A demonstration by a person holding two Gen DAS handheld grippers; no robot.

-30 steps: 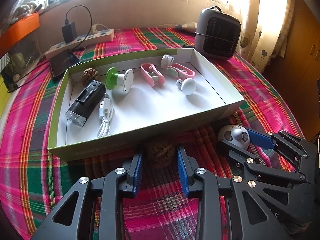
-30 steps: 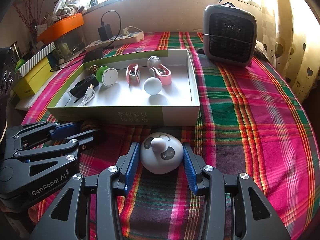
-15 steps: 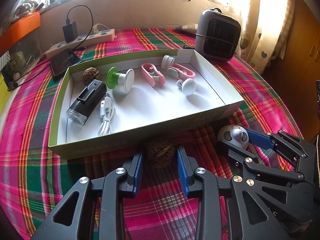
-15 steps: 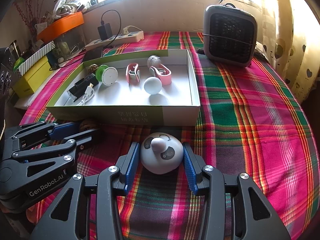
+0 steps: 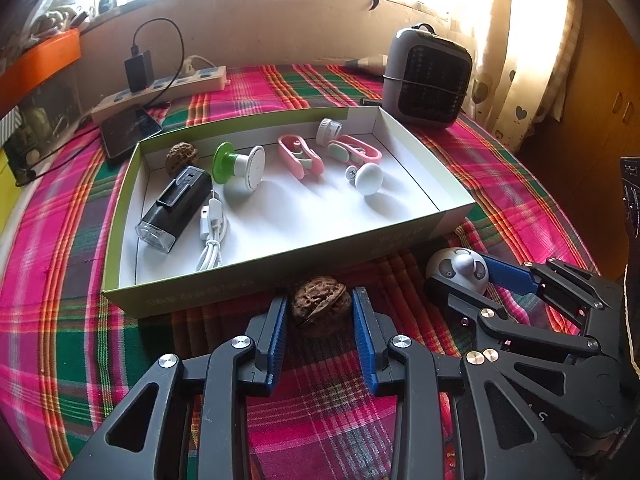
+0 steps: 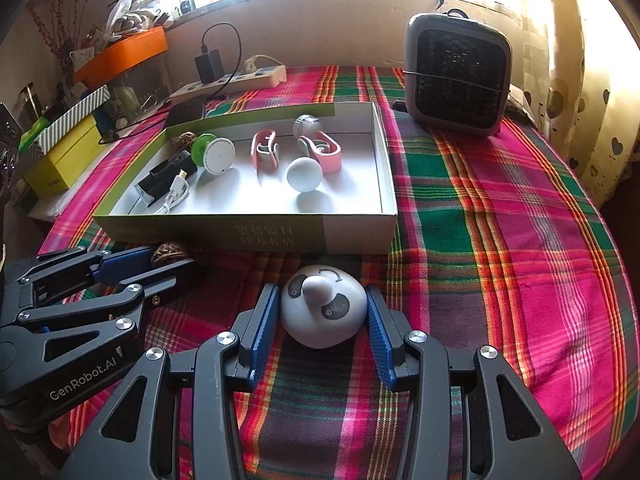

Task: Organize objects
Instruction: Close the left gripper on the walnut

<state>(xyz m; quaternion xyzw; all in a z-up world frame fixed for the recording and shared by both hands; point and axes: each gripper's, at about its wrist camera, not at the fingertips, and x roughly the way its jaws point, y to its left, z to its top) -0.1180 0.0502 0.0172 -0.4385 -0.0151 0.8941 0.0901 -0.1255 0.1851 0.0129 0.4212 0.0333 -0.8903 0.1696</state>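
A wrinkled brown walnut [image 5: 320, 304] sits on the plaid-covered counter [image 6: 500, 240] just in front of the shallow green-and-white cardboard box [image 5: 448, 216]. The left claw [image 5: 320, 314] straddles it, blue pads close on both sides, contact too tight to call. Right of the walnut, the right claw [image 6: 323, 312] pinches a round white panda-face toy [image 6: 324, 308], pads against its flanks. The toy's underside is hidden.
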